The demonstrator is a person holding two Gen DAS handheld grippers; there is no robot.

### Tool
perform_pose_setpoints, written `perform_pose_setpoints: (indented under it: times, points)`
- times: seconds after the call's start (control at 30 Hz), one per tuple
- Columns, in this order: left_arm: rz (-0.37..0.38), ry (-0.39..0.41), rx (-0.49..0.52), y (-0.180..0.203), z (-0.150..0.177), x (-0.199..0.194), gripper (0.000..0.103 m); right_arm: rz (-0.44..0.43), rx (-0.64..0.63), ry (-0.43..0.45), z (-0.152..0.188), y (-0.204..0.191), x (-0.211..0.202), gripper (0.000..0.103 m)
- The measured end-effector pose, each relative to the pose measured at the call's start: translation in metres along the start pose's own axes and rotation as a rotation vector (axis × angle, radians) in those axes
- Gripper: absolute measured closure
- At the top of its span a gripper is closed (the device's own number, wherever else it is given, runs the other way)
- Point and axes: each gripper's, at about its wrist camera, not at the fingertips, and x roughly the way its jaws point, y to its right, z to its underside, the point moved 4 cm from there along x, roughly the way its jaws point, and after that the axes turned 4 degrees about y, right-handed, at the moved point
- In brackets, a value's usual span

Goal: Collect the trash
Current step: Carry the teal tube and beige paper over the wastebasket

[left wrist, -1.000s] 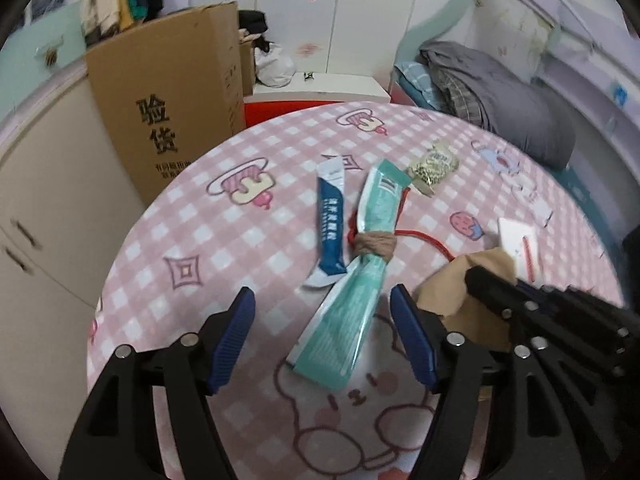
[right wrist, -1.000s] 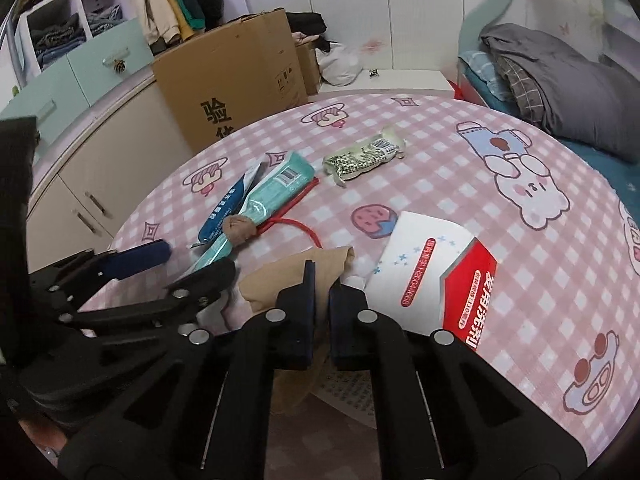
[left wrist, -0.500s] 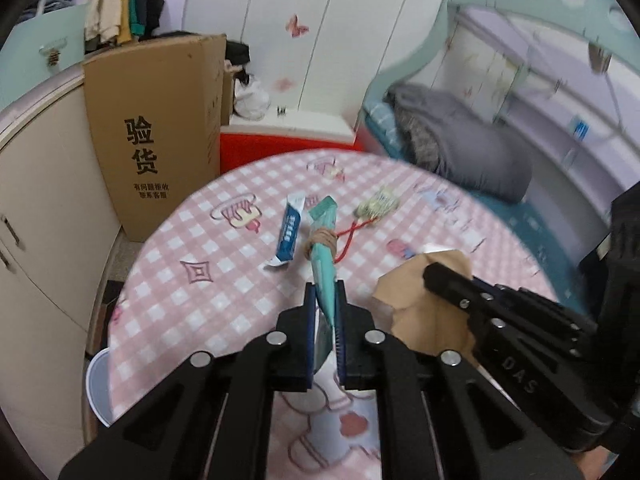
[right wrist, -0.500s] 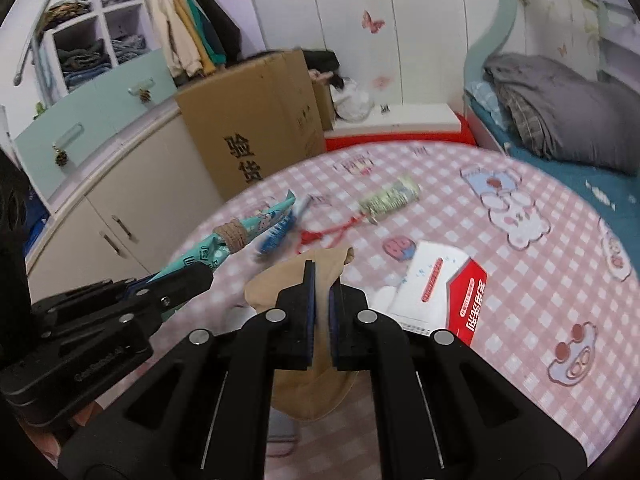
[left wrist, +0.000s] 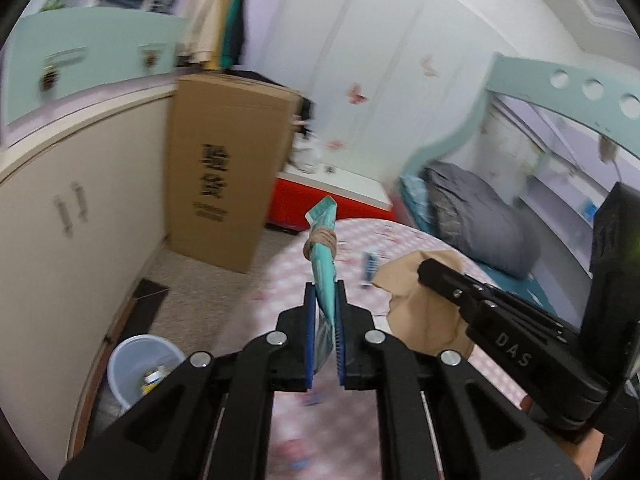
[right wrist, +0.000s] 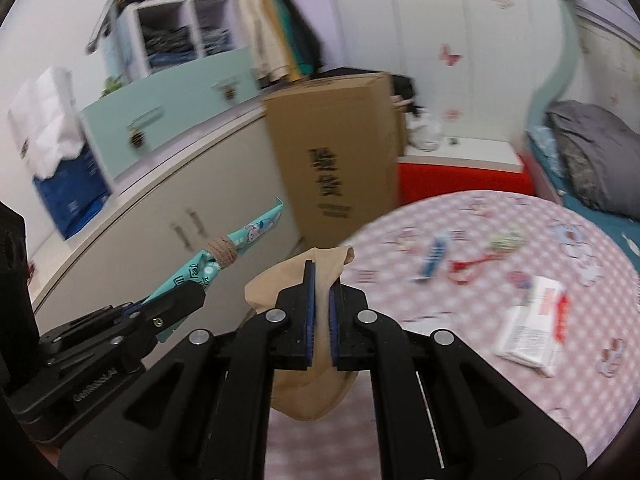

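Note:
My left gripper [left wrist: 325, 292] is shut on a teal wrapper [left wrist: 323, 264] with a tan band around its middle, held up off the round pink checked table [left wrist: 400, 240]. The same teal wrapper [right wrist: 224, 256] juts from the left gripper at the left of the right wrist view. My right gripper [right wrist: 321, 280] is shut on a limp tan stocking [right wrist: 280, 284], which hangs below its jaws; the stocking [left wrist: 416, 312] also shows beside the right gripper's arm [left wrist: 500, 340]. A pale bin [left wrist: 140, 364] with some trash inside stands on the floor at the lower left.
On the table [right wrist: 480, 380] lie a blue wrapper [right wrist: 434, 258], a red string [right wrist: 468, 264], a green-and-white packet [right wrist: 506, 238] and a white-and-red tissue pack [right wrist: 532, 330]. A tall cardboard box [left wrist: 228, 168] stands by cream cabinets [left wrist: 60, 240]. A bed [left wrist: 480, 208] lies beyond.
The left gripper closed on the teal wrapper and lifted it off the table. Both grippers rose and swung left, toward the cabinets and bin, the right one carrying the stocking.

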Motion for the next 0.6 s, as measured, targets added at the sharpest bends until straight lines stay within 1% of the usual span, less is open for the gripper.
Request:
perform_pose_setpoints:
  times: [0.17, 0.23, 0.27, 0.33, 0.37, 0.47, 0.6]
  points:
    - [-0.104, -0.004, -0.093, -0.072, 0.002, -0.018, 0.095, -0.088, -0.049, -0.067, 0.012, -0.061, 0.040, 0.097]
    - [-0.153, -0.016, -0.136, -0.106, 0.007, -0.020, 0.095, -0.118, -0.072, -0.104, 0.022, -0.086, 0.063, 0.097]
    - [-0.172, -0.021, -0.147, -0.117, 0.009, -0.019, 0.095, -0.129, -0.084, -0.124, 0.027, -0.098, 0.076, 0.097]
    - [-0.241, -0.029, -0.174, -0.149, 0.017, -0.018, 0.095, -0.153, -0.093, -0.154, 0.038, -0.116, 0.095, 0.097]
    - [-0.264, -0.037, -0.179, -0.160, 0.020, -0.017, 0.095, -0.166, -0.096, -0.174, 0.044, -0.125, 0.108, 0.097]
    - [-0.325, -0.073, -0.233, -0.202, 0.031, -0.006, 0.095, -0.186, -0.110, -0.224, 0.061, -0.145, 0.138, 0.097]
    - [-0.399, -0.115, -0.269, -0.242, 0.044, 0.010, 0.095, -0.185, -0.132, -0.280, 0.083, -0.167, 0.181, 0.097]
